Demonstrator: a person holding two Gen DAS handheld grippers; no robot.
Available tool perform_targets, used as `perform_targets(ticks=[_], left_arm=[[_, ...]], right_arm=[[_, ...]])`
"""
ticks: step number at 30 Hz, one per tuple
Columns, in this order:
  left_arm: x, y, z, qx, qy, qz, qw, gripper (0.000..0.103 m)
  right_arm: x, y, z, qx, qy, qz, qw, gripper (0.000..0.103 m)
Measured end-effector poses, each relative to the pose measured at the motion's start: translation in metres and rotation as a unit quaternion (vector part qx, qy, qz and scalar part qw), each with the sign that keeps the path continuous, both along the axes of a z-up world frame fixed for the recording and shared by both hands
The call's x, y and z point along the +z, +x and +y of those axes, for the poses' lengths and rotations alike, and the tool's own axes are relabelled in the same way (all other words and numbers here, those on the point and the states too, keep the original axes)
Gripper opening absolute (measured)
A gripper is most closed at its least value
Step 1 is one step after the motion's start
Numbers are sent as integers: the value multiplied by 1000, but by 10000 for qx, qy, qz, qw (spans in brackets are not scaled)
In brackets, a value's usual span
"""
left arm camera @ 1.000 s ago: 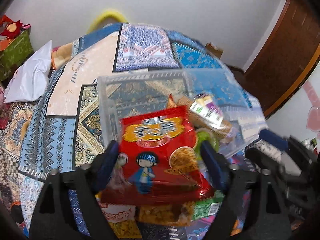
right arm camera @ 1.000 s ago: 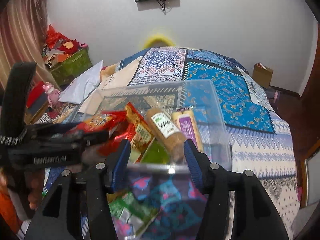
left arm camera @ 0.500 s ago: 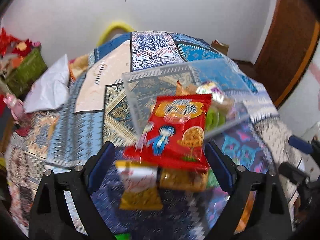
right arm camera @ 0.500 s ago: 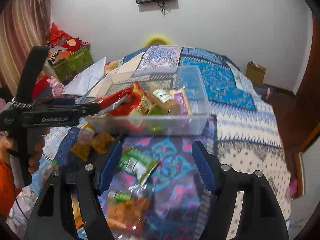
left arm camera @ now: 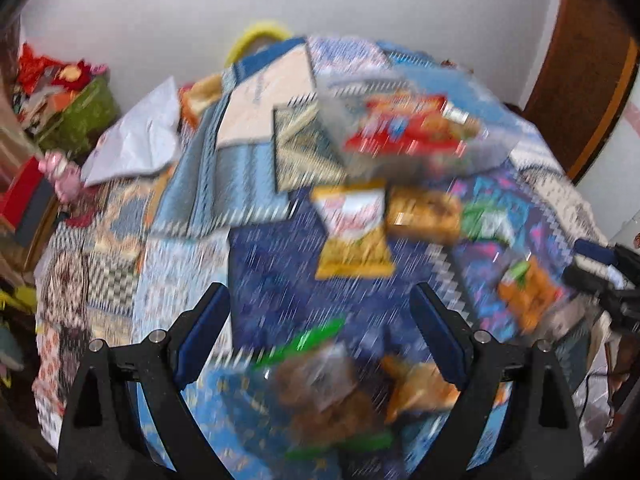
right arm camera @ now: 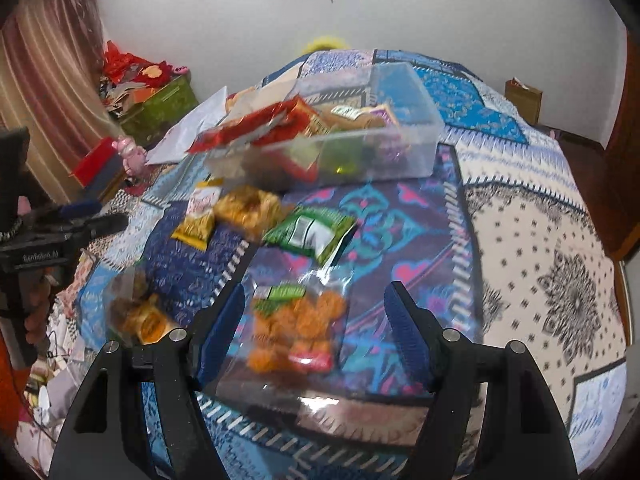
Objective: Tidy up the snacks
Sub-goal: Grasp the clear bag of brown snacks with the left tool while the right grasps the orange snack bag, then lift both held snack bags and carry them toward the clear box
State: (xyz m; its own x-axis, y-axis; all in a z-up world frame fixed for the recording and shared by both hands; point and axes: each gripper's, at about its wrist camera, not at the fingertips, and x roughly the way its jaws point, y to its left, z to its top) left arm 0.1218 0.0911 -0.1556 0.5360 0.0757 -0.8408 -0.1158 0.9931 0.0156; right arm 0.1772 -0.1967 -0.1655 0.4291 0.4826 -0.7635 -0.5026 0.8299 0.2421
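A clear plastic bin [right arm camera: 416, 148] on the patterned bedspread holds a red snack bag [right arm camera: 256, 130] hanging over its left rim, and biscuit packs. It shows blurred in the left wrist view [left arm camera: 404, 132]. Loose snacks lie in front: a yellow bag [right arm camera: 198, 218], a golden bag [right arm camera: 250, 208], a green bag [right arm camera: 312, 232], a clear bag of orange snacks [right arm camera: 298, 326]. My right gripper [right arm camera: 314, 334] is open, straddling the orange bag from above. My left gripper [left arm camera: 320, 340] is open and empty above a brown snack bag [left arm camera: 320, 388].
The bed's right edge drops toward a wooden door [right arm camera: 628, 184]. A green crate of clutter [right arm camera: 160, 100] and a white pillow [left arm camera: 136, 140] lie at the left. A cardboard bag [right arm camera: 522, 98] stands by the far wall.
Both grippers pulled back from the bin toward the near snacks. The red bag, between the left fingers a second ago, now rests in the bin. The left view is motion-blurred.
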Motion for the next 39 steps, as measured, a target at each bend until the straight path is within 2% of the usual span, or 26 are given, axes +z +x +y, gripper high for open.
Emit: perform_targets(ticks=[7, 12, 19, 20, 21, 26, 32, 36, 39], left_arm=[[-39, -34, 12, 99, -123, 469, 9988, 92], [-56, -44, 8, 54, -206, 561, 9982, 91], [-69, -46, 8, 50, -320, 608, 9976, 63], [-69, -46, 9, 40, -337, 602, 9976, 56], [-69, -46, 9, 23, -359, 597, 9976, 54], [-68, -49, 9, -1, -335, 472, 9983, 48], [-59, -49, 15, 95, -417, 361, 9984, 45], [-48, -46, 13, 79, -399, 221, 9989, 44], [-40, -43, 12, 39, -404, 125, 9991, 44]], right_arm=[[-20, -6, 15, 193, -179, 141, 9996, 69], [-33, -5, 21, 186, -251, 217, 9993, 69], [-39, -8, 32, 333, -359, 195, 9986, 67], [-40, -8, 34, 358, -382, 208, 9984, 67], [-41, -8, 35, 382, -416, 203, 9982, 66], [-42, -11, 36, 444, -507, 99, 9977, 61], [-43, -8, 41, 457, -523, 120, 9975, 60], [-47, -8, 58, 517, -870, 57, 9948, 69], [-49, -12, 66, 600, -1065, -160, 9924, 67]])
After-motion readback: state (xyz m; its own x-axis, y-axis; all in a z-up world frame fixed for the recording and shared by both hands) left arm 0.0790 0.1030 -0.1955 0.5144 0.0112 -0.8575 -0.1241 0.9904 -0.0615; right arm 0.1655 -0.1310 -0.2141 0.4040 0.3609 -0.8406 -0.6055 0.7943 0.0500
